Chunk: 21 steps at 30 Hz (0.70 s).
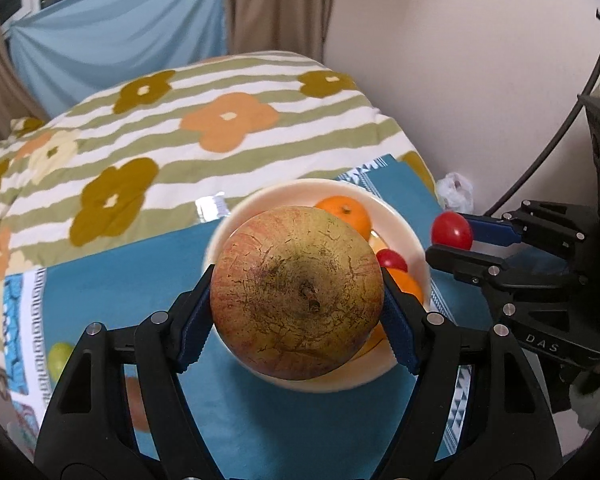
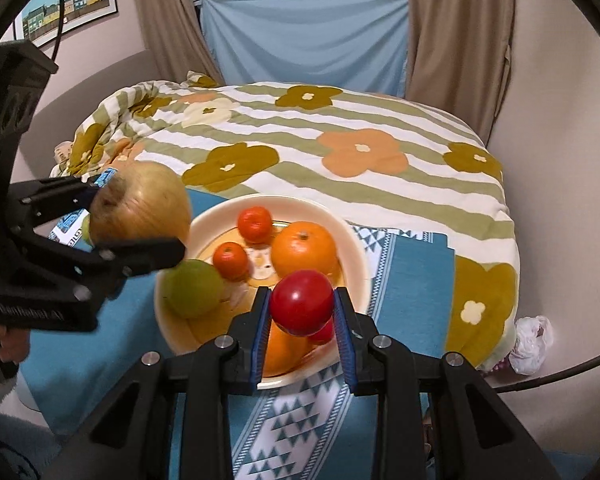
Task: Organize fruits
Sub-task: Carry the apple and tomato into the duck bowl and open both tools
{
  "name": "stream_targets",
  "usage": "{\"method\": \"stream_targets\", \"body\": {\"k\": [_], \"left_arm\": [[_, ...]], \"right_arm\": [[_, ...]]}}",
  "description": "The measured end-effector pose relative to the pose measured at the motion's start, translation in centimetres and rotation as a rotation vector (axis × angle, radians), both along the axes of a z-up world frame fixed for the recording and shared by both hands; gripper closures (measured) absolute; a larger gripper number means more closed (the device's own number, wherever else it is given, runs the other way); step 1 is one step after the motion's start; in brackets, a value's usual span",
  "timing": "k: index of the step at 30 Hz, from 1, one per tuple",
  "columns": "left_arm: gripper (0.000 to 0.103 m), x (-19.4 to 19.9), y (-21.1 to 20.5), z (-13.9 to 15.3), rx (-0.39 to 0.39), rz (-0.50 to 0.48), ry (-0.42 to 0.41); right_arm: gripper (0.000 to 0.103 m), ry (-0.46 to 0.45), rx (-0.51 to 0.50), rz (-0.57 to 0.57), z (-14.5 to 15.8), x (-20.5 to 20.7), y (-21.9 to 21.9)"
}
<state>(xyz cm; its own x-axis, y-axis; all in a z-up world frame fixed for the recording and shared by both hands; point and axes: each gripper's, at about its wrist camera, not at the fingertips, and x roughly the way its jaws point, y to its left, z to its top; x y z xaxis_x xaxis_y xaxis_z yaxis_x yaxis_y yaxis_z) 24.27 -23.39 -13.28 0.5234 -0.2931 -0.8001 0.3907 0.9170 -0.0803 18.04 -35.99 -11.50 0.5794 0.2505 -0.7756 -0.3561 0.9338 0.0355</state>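
My left wrist camera sits just behind my left jaws, angled steeply down, very near the large apple [image 1: 298, 292] that fills its centre. Beyond lies the cream bowl [image 1: 416, 248] on the bed [image 1: 204, 120], with my right gripper [image 1: 456, 240] entering from the right edge. My right wrist camera looks down likewise, close over the same bowl [image 2: 356, 248], with my left gripper [image 2: 140, 216] at its left. Both views share bowl, bed [image 2: 340, 120] and blue cloth [image 1: 132, 280].

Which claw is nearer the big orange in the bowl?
Right. The right claw, shut on a red fruit, hangs just in front of the orange; the left claw holds an apple off the bowl's side.
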Motion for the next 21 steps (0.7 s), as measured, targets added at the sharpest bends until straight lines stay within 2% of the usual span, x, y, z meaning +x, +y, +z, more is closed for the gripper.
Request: {"method": "stream_targets", "body": {"k": [7, 10, 11, 13, 16, 21], "left_arm": [[0.024, 1.5, -2.4, -1.9, 0.024, -0.016, 0.022], [0.023, 2.2, -2.7, -2.5, 0.030, -0.011, 0.059], [0.022, 2.1, -2.6, -2.4, 0.023, -0.012, 0.052], [0.000, 1.7, -2.2, -1.5, 0.005, -0.009, 0.021], [0.000, 1.2, -1.2, -0.1, -0.019, 0.012, -0.017], [0.000, 0.6, 1.2, 0.6, -0.021, 0.066, -0.007]], "right_arm": [[0.075, 0.013, 0.026, -0.028, -0.9, 1.1, -1.7], [0.075, 0.020, 0.035, -0.036, -1.1, 1.2, -2.2], [0.075, 0.023, 0.037, -0.037, -1.2, 1.2, -2.3], [0.075, 0.030, 0.044, -0.041, -1.3, 1.3, -2.6], [0.075, 0.034, 0.052, -0.043, -1.4, 1.3, -2.9], [0.075, 0.039, 0.057, -0.035, -1.4, 1.6, -2.9]]}}
